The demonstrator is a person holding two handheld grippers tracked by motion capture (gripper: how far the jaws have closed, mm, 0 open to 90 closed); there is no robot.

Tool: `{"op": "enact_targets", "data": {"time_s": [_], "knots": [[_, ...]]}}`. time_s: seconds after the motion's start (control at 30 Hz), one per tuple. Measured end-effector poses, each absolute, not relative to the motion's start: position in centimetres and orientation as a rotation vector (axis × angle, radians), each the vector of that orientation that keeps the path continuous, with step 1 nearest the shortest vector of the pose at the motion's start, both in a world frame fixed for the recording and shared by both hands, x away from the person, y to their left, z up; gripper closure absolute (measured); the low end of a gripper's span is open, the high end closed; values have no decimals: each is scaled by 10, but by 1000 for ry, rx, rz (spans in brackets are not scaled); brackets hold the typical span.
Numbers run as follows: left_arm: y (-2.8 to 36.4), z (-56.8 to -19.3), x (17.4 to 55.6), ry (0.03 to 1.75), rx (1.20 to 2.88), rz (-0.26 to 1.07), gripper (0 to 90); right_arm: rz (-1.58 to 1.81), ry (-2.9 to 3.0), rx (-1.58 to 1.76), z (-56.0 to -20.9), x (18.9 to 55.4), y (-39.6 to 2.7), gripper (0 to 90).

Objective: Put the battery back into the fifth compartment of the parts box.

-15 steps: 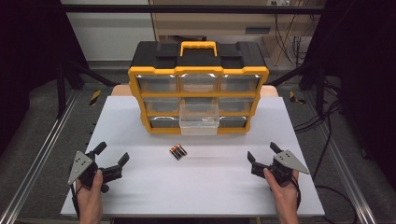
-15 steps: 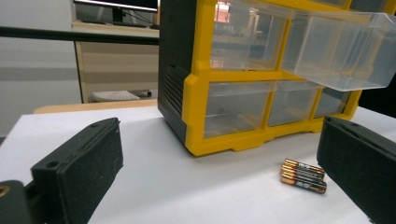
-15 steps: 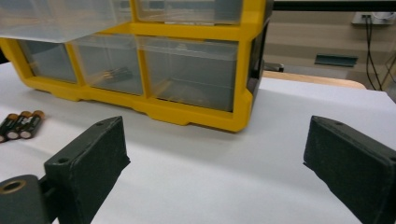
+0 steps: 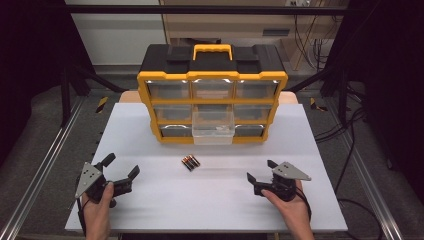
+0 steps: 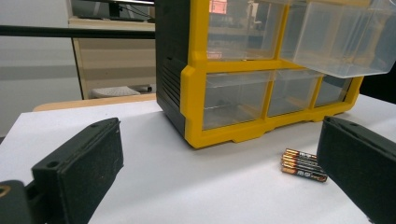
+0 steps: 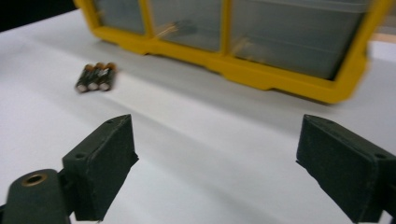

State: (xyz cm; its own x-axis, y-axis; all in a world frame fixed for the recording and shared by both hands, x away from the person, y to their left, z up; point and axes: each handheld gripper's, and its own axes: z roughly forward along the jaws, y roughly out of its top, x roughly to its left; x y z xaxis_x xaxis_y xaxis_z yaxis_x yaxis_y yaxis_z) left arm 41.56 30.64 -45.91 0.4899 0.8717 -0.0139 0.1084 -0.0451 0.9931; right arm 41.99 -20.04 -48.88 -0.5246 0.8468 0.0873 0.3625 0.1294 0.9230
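The white rectangular table (image 4: 150, 210) carries everything, and its near half lies bare, which leaves both hands room to work. At the far middle stands the yellow-framed black plastic drawer cabinet with an orange carry handle (image 4: 212, 75), its face of clear drawers turned toward the person, presumably so any drawer can be reached straight on. One clear plastic drawer in the middle column (image 4: 213, 127) juts forward out of the frame (it seems empty, though its floor is hard to read), and it looks set out to receive something. Just in front of it, apart from the cabinet's foot, lies a small cluster of black-and-copper batteries (image 4: 190, 162) side by side, touching one another, about midway between the two tools. The left gripper (image 4: 121, 169) rests low at the near left with its jaws spread wide and nothing between them; the right gripper (image 4: 260, 171) sits at the near right, likewise spread and empty. Both point inward toward the batteries, a ready stance by my reading
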Motion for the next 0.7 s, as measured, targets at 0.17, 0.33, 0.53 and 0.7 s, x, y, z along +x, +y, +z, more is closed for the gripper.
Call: {"op": "enact_targets", "data": {"time_s": [0.17, 0.33, 0.53, 0.7], "knots": [[305, -462, 418, 892, 1510, 767, 6, 1376, 2038, 1129, -483, 419, -170, 131], [305, -461, 415, 879, 1490, 784, 5, 1349, 2145, 1109, -477, 424, -138, 151], [307, -462, 416, 894, 1472, 763, 8, 1235, 2294, 1037, -472, 435, -95, 290], [304, -462, 416, 878, 1490, 760, 11, 1207, 2325, 1004, -472, 442, -70, 419]]}}
